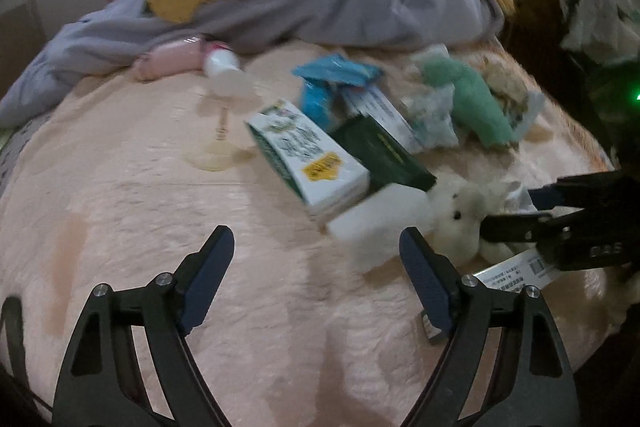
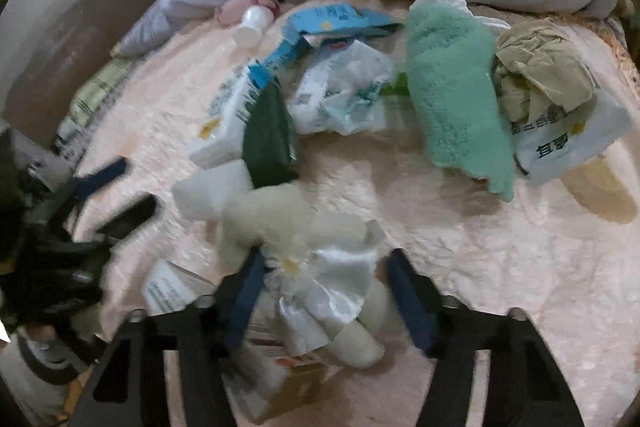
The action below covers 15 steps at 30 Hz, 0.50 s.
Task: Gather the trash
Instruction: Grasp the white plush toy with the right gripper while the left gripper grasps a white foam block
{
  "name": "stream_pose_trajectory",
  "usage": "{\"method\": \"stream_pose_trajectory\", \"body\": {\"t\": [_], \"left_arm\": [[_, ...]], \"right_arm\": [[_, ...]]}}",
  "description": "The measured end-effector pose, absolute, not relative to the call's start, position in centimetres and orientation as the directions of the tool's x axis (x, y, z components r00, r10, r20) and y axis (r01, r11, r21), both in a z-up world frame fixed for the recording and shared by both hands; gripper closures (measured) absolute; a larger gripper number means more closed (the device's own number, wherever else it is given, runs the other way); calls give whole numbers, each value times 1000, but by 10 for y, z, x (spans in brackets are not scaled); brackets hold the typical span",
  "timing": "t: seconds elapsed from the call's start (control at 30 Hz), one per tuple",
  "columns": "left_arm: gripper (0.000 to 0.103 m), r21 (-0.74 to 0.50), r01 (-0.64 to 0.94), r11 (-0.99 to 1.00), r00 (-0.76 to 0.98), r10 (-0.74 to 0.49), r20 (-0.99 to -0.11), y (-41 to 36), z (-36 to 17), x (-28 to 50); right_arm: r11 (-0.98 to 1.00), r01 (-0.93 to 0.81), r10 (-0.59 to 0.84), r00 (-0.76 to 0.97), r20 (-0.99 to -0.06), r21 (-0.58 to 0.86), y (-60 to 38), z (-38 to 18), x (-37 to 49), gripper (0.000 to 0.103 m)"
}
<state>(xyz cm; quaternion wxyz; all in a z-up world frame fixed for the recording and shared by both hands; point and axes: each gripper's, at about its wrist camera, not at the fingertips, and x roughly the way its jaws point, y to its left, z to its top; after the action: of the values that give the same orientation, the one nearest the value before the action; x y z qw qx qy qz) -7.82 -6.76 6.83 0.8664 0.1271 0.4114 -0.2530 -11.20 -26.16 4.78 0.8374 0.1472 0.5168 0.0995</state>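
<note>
Left tongs (image 1: 316, 247), right tongs (image 2: 324, 275): black skeletal frames with cutouts, dark-blue finger pads, silver screws at the pivots.

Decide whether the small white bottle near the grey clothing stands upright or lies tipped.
Tipped. The white bottle lies on its side on the pink blanket, its length along the surface in both views.

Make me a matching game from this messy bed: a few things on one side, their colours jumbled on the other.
Things:
1. fuzzy towel
2. small bottle
3. crumpled paper
4. flat box beside the milk carton

Colours:
A. dark green
B. tan
C. mint green
D. white

Pairs: 1-C, 2-D, 3-B, 4-A
</note>
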Motion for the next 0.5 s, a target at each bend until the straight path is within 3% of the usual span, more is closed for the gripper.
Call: {"method": "stream_pose_trajectory", "body": {"t": [0.03, 0.07, 0.17, 0.33, 0.5], "left_arm": [[29, 2, 562, 827, 509, -344, -789, -73, 64, -75], [46, -9, 576, 818, 489, -353, -798, -77, 61, -73], [73, -88, 615, 784, 397, -404, -824, -86, 53, -64], [81, -121, 633, 765, 368, -434, -822, -92, 64, -68], [82, -136, 660, 739, 388, -490, -780, -93, 108, -87]], "right_arm": [[938, -15, 315, 457, -832, 347, -262, 49, -115, 56], [939, -20, 311, 469, -826, 342, -261, 52, -119, 58], [951, -15, 274, 509, -816, 310, -262, 62, -133, 65], [951, 67, 198, 615, -763, 301, -288, 91, -170, 67], [941, 138, 137, 681, -719, 310, -324, 123, -214, 67]]}}
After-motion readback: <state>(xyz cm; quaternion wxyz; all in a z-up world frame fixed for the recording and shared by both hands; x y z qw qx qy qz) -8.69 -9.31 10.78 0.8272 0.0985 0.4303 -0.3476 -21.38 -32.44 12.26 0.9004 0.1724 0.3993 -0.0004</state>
